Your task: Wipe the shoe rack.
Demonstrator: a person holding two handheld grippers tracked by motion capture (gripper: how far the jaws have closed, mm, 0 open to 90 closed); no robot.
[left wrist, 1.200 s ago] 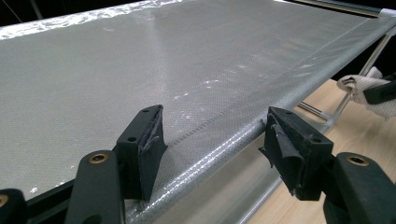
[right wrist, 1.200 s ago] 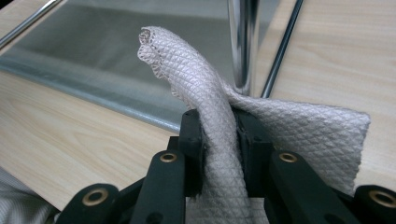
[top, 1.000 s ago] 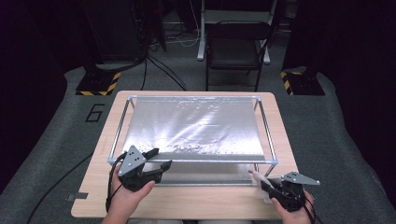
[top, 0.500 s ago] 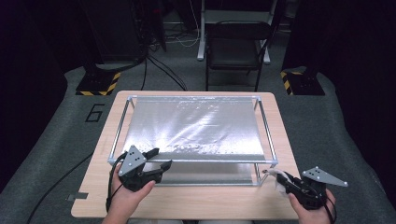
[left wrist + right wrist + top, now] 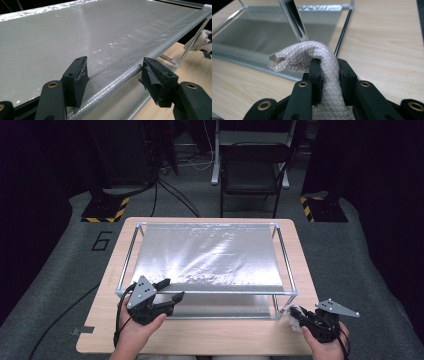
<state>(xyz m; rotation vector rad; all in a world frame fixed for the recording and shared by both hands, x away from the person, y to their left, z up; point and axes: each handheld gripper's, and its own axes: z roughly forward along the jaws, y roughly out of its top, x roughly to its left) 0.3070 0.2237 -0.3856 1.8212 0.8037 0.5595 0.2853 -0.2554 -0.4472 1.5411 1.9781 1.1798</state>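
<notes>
A metal-framed rack with a silvery mesh shelf [image 5: 210, 255] stands on the wooden table [image 5: 200, 340]. My left gripper [image 5: 172, 288] is open at the shelf's front left edge. In the left gripper view [image 5: 116, 70] one jaw lies over the mesh sheet [image 5: 75, 32] and the other hangs past its front edge, with nothing pinched. My right gripper [image 5: 298, 314] is by the rack's front right leg, shut on a rolled whitish quilted cloth [image 5: 312, 57], whose free end curls over the jaws [image 5: 329, 72]. The cloth [image 5: 200, 41] also appears far right in the left gripper view.
A lower silvery sheet [image 5: 225, 305] lies under the shelf inside the frame. Behind the table stand a black chair [image 5: 255, 170] and two hazard-striped bases [image 5: 102, 212] [image 5: 320, 210]. A grey floor mat marked 6 [image 5: 102, 240] surrounds the table.
My right gripper, with the cloth in it, has shifted a little to the right, away from the rack's front right leg. The left gripper has stayed where it was.
</notes>
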